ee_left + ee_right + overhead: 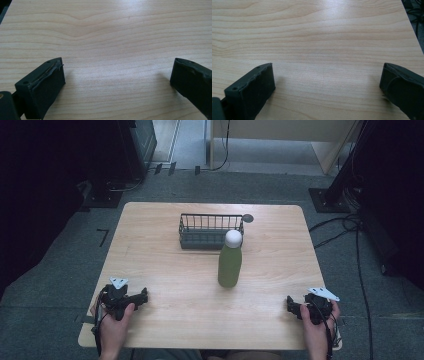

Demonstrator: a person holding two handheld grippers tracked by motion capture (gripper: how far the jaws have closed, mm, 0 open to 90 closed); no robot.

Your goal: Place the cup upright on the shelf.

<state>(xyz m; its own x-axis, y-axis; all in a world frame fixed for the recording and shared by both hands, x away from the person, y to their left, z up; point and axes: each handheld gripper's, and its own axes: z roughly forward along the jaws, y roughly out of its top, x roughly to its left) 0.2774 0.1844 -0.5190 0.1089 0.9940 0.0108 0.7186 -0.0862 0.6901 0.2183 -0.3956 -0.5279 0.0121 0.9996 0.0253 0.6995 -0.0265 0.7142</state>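
A green bottle (230,265) with a white cap stands upright in the middle of the wooden table (165,285). Just behind it sits a dark wire basket (210,231). My left gripper (145,296) rests on the table near the front left corner, held by a hand, well left of the bottle. Its jaws stand wide apart over bare wood (117,67), so it is open. My right gripper (290,304) lies near the front right corner, also held by a hand. Its jaws too are spread wide over bare wood (327,72), with nothing between them.
A small dark round disc (248,218) lies on the table by the basket's right end. Dark stands and cables (350,227) sit on the grey floor around the table. In the right gripper view the table's edge (412,30) runs close on the right.
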